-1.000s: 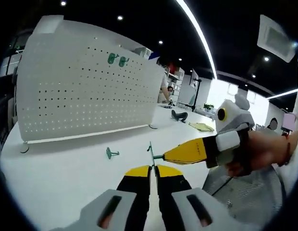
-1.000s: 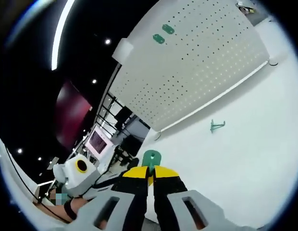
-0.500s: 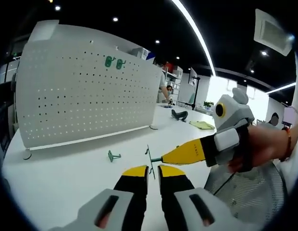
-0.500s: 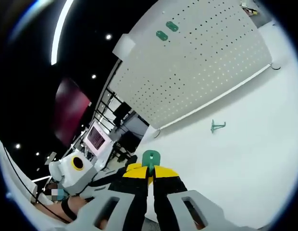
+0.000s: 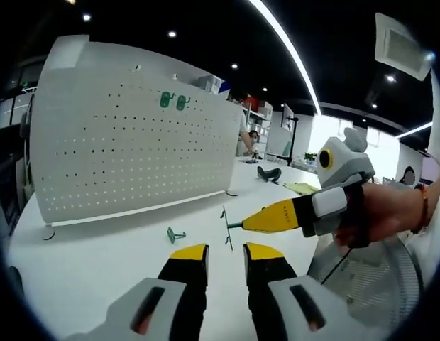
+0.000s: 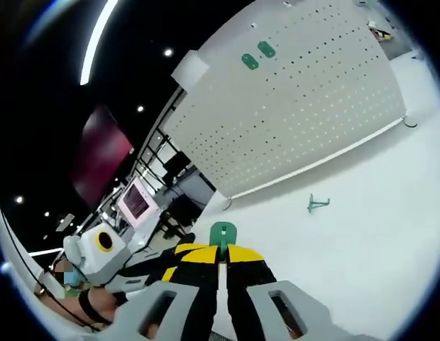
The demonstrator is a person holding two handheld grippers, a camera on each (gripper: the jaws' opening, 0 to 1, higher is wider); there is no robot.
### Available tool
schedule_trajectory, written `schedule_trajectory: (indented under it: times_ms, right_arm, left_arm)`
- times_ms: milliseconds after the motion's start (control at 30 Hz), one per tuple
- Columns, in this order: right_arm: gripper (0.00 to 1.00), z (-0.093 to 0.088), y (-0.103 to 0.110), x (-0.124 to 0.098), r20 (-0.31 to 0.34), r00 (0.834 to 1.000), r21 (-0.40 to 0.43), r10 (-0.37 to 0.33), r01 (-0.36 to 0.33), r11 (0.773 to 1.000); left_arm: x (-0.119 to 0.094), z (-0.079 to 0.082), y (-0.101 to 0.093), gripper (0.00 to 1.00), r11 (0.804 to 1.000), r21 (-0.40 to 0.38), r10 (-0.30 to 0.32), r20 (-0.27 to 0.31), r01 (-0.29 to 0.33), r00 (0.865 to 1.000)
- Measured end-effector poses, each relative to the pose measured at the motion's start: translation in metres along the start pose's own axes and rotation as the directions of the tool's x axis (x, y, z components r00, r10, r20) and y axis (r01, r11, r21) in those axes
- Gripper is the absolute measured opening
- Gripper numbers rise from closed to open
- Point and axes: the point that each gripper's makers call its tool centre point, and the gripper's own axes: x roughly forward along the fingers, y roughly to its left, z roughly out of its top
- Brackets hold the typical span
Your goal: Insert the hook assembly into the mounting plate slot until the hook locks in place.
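The white pegboard mounting plate (image 5: 135,145) (image 6: 305,106) stands upright on the white table (image 5: 85,270), with two green hooks (image 5: 172,101) (image 6: 257,55) hung near its top. My right gripper (image 6: 221,250) is shut on a green hook assembly (image 6: 222,233). In the left gripper view it enters from the right (image 5: 266,219), holding that hook (image 5: 226,227) in the air just beyond my left gripper (image 5: 225,250). The left jaws stand open, a clear gap between them and nothing in it. Another green hook (image 5: 176,234) (image 6: 317,203) lies loose on the table before the plate.
A hand (image 5: 383,213) grips the right gripper. A grey mesh object (image 5: 369,280) sits at the right. Farther back on the table lie a black item (image 5: 266,172) and a yellow cloth (image 5: 299,187); a person (image 5: 248,138) stands behind the plate's right end.
My left gripper has opened and let go of the hook, which my right gripper alone now holds. Both views have shifted slightly.
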Motion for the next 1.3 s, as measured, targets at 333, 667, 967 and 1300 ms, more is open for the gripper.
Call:
schedule_trajectory:
  times_ms: [333, 667, 967, 1300]
  right_arm:
    - [0.01, 0.014, 0.003, 0.004, 0.013, 0.999, -0.125, -0.038, 0.039, 0.991]
    - [0.01, 0.024, 0.007, 0.012, 0.022, 0.999, -0.137, -0.031, 0.034, 0.990]
    - [0.01, 0.046, 0.012, 0.021, 0.054, 0.997, -0.188, -0.049, 0.058, 0.981]
    - [0.02, 0.087, 0.008, 0.022, 0.145, 0.984, -0.218, -0.098, 0.129, 0.967]
  left_arm:
    - [-0.023, 0.002, 0.017, 0.22, 0.998, -0.012, 0.057, -0.003, -0.057, 0.998]
    - [-0.045, 0.014, 0.024, 0.28, 0.995, -0.011, 0.096, 0.027, -0.096, 0.995]
    - [-0.061, 0.013, 0.026, 0.36, 0.993, -0.017, 0.114, 0.043, -0.113, 0.993]
    - [-0.065, 0.012, 0.021, 0.45, 0.996, -0.007, 0.093, 0.036, -0.093, 0.995]
